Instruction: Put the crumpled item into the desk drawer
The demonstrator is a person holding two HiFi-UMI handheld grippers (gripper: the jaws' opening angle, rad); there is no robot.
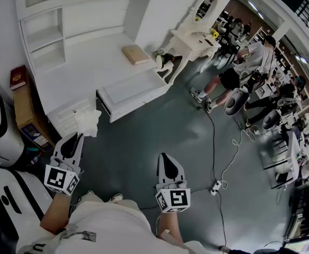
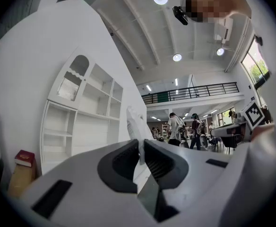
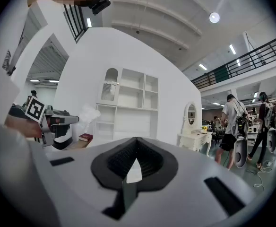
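While the left gripper (image 2: 140, 148) is clamped on the wad (image 1: 87, 121), its jaws stand nearly together, with only a thin fold of the white stuff pressed between the pads. The rest of the wad puffs out past the tips, free in the air, near a front corner of the drawer (image 1: 136, 91). The drawer appears pulled out from the white bench (image 1: 85, 62). The right gripper (image 1: 164, 156) hangs over the floor, well apart from the wad, its jaws together on nothing.

The wad looks like tissue or thin paper: very light, soft and springy rather than stiff. It is not fragile in any way that matters, though a thin corner could tear if tugged. A pinch on one fold is enough to carry it, since weight is no concern. The likelier trouble is that so slight a hold slips, or that the paper clings to a pad when the jaws part. A bite deeper into the bulk of the crumple would be surer. For the drop, the wad probably wants to be low and well over the drawer's open well, as so light a thing may drift or bounce off the rim.
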